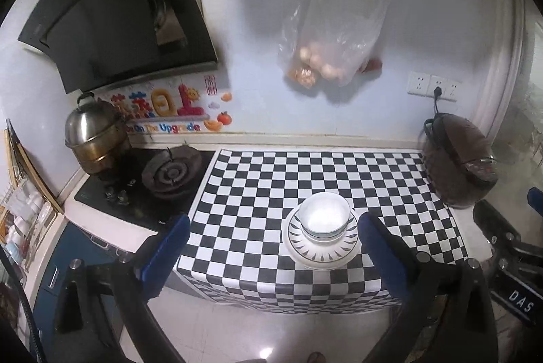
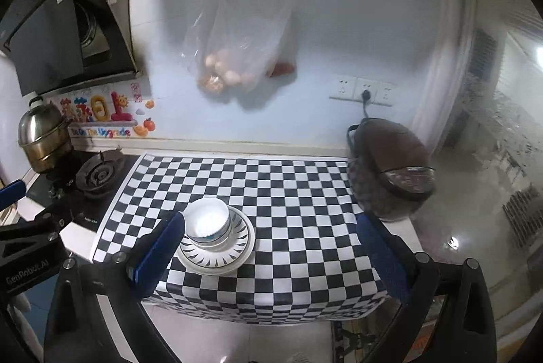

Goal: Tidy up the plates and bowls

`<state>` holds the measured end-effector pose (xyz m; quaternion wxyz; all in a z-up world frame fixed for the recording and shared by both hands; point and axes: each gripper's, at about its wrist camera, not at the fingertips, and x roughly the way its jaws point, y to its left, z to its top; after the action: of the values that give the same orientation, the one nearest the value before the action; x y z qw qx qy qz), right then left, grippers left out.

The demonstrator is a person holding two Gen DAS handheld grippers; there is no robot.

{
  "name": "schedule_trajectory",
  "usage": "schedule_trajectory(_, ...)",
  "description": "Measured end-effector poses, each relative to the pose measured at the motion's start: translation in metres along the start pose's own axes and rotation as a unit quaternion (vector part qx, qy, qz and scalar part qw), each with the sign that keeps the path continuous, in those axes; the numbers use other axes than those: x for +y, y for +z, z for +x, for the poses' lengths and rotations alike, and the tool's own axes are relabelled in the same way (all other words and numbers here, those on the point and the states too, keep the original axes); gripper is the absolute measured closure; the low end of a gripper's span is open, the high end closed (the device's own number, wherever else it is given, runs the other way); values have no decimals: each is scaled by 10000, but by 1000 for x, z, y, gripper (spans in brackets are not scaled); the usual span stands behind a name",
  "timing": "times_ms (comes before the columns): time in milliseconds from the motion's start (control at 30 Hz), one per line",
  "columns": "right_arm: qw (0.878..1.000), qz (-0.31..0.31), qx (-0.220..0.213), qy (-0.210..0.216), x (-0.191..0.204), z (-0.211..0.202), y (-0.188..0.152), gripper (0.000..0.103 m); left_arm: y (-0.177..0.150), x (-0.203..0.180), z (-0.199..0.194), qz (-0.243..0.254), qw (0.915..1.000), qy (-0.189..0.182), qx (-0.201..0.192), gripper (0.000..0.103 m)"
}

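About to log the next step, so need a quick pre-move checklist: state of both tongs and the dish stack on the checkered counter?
1. Left tongs open and empty: ok.
2. Right tongs open and empty: ok.
3. White bowls nested upright on the white plates with dark leaf-pattern rim: ok.
4. Stack fully on the black-and-white checkered counter cover, set back from its front edge: ok.
5. Clearance between the stack and the brown rice cooker: ok, well apart.
6. Exact count of bowls and plates in the stack: cannot tell, rims overlap.
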<state>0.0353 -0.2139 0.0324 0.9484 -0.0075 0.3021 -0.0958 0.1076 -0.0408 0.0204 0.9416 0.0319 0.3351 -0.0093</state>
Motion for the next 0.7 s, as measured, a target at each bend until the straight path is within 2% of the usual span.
schedule_trajectory(467, 9993, 283, -76, -214, 38, -94, -37, 0, -42, 43, -63, 174, 9995, -232, -91, 2)
schedule_trajectory(700, 9991, 323, -24, -261, 54, -118, -58, 0, -57, 59, -81, 219, 9992, -309, -88, 2)
